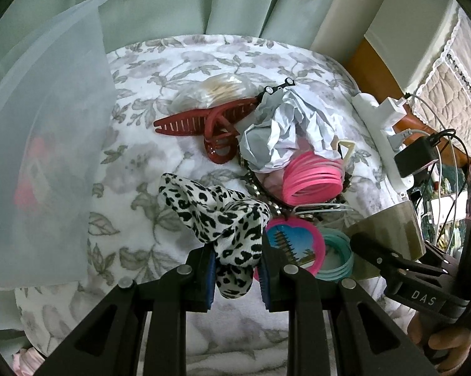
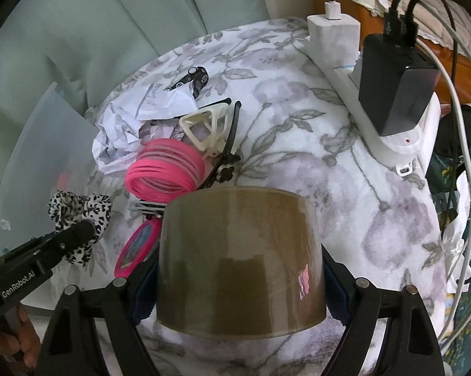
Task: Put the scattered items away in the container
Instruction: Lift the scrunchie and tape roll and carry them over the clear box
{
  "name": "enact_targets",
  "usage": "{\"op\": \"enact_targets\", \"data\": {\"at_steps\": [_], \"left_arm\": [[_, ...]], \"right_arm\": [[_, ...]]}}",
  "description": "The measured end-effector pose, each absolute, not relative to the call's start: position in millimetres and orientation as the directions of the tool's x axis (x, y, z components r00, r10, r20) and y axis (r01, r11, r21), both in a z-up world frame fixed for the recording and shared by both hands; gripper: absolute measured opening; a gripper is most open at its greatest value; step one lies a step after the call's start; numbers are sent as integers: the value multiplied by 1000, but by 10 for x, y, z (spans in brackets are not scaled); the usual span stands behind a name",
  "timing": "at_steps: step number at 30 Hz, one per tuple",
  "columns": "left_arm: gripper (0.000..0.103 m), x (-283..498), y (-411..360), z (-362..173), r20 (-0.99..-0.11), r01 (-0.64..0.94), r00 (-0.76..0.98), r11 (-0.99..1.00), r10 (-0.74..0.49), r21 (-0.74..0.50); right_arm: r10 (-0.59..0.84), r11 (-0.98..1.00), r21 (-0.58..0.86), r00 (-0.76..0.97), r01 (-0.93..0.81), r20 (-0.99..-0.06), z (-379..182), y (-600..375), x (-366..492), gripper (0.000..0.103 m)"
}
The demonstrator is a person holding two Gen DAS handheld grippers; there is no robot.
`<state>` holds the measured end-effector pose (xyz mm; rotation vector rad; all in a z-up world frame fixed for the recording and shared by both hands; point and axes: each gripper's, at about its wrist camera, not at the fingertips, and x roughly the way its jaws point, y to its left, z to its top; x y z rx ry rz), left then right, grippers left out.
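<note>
My left gripper (image 1: 237, 269) is shut on a black-and-white leopard-print scrunchie (image 1: 222, 216), also seen in the right wrist view (image 2: 78, 216). My right gripper (image 2: 240, 285) is shut on a brown roll of packing tape (image 2: 240, 260), visible at the right of the left wrist view (image 1: 389, 235). The translucent container (image 1: 44, 144) stands at the left with red items inside. On the floral blanket lie a red claw clip (image 1: 210, 125), crumpled paper (image 1: 285, 131), pink bangles (image 1: 313, 178), a pink mirror (image 1: 295, 244) and teal bangles (image 1: 338, 257).
A white power strip (image 2: 376, 100) with a black adapter (image 2: 395, 91) and cables lies at the blanket's right edge. A cream clip (image 2: 207, 128), a black hairband (image 2: 229, 144) and a bag of cotton swabs (image 1: 216, 91) lie in the pile. A green curtain (image 1: 204, 0) hangs behind.
</note>
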<state>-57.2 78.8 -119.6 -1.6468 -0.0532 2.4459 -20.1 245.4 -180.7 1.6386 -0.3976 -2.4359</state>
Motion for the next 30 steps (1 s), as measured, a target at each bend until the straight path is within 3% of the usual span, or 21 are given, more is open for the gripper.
{"op": "enact_targets", "data": {"at_steps": [13,30], "left_arm": [[23,-461,675,-874,-873,-138,-442,-977,206,-161],[23,-221,230,-66,-745,-148,-616,-966,258,-212]], "right_arm": [[-270,-952,307,-464,-5,-844,-1373,2515,-79,88],[-340,-938,299,-633,175,-695,-190,1991,158,88]]}}
